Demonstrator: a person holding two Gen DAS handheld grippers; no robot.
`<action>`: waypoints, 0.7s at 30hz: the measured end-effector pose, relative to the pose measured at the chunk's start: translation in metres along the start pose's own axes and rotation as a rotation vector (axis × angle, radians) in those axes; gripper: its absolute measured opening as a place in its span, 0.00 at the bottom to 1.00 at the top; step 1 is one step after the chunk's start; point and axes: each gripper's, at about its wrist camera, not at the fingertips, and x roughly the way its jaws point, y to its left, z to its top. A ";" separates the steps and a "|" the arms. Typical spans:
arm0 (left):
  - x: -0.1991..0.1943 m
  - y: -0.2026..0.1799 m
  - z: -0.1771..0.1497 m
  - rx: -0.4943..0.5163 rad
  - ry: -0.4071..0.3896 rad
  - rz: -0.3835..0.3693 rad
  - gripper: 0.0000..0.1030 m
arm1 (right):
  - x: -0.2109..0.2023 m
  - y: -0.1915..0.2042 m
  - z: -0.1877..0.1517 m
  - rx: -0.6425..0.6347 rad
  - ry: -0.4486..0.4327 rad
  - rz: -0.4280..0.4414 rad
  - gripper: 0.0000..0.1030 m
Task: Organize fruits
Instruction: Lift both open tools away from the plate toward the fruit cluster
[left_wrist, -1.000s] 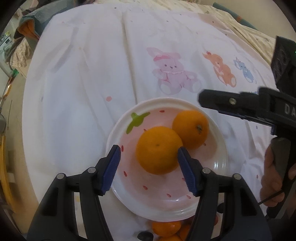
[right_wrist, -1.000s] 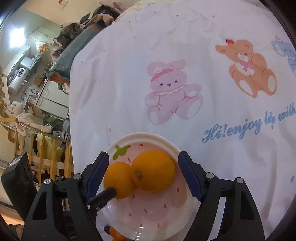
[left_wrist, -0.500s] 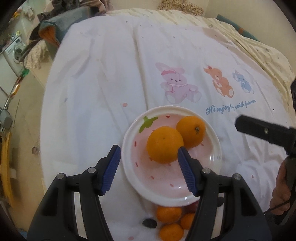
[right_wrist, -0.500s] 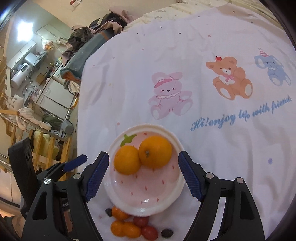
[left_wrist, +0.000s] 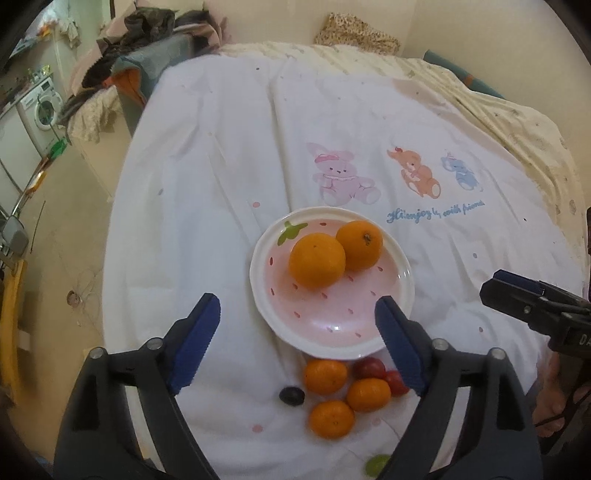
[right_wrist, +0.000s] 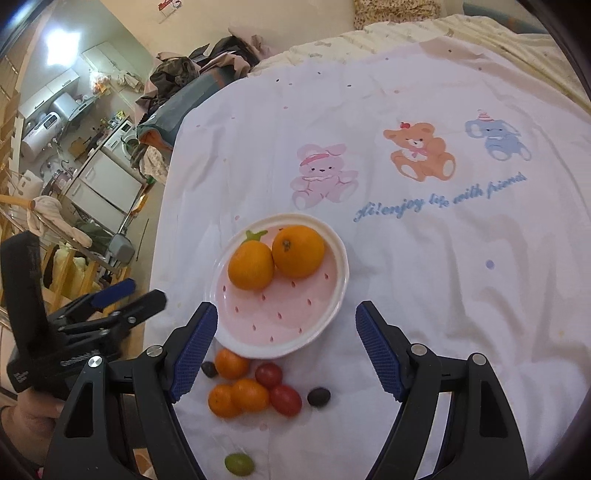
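A pink strawberry-pattern plate (left_wrist: 388, 317) (right_wrist: 280, 332) sits on the white bedsheet and holds two oranges (left_wrist: 317, 260) (right_wrist: 297, 251). In front of the plate lie three small mandarins (left_wrist: 331, 418) (right_wrist: 250, 394), two red cherry tomatoes (right_wrist: 284, 400) (left_wrist: 369, 367), dark grapes (left_wrist: 291, 396) (right_wrist: 319, 396) and a green grape (right_wrist: 239, 464) (left_wrist: 376, 464). My left gripper (left_wrist: 297, 343) is open and empty, held above the plate's near side. My right gripper (right_wrist: 286, 349) is open and empty, above the plate's near rim. Each gripper shows at the other view's edge.
The white sheet (right_wrist: 424, 280) has printed rabbit, bear and elephant figures and blue lettering beyond the plate. The bed's left edge (left_wrist: 114, 236) drops to the floor. A pile of clothes (left_wrist: 147, 59) lies at the far left corner. Appliances (right_wrist: 96, 177) stand beyond.
Both grippers have pulled back and risen away from the plate. The oranges stay on the plate, and the small fruits in front of it have come into view.
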 end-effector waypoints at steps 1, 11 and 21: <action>-0.004 0.000 -0.004 0.003 -0.005 0.005 0.82 | -0.002 -0.001 -0.003 0.005 -0.001 -0.003 0.78; -0.013 0.012 -0.037 -0.064 0.032 0.039 0.82 | -0.014 -0.017 -0.035 0.089 0.018 -0.042 0.78; 0.021 0.009 -0.073 -0.137 0.235 -0.004 0.82 | 0.001 -0.029 -0.039 0.189 0.055 -0.067 0.78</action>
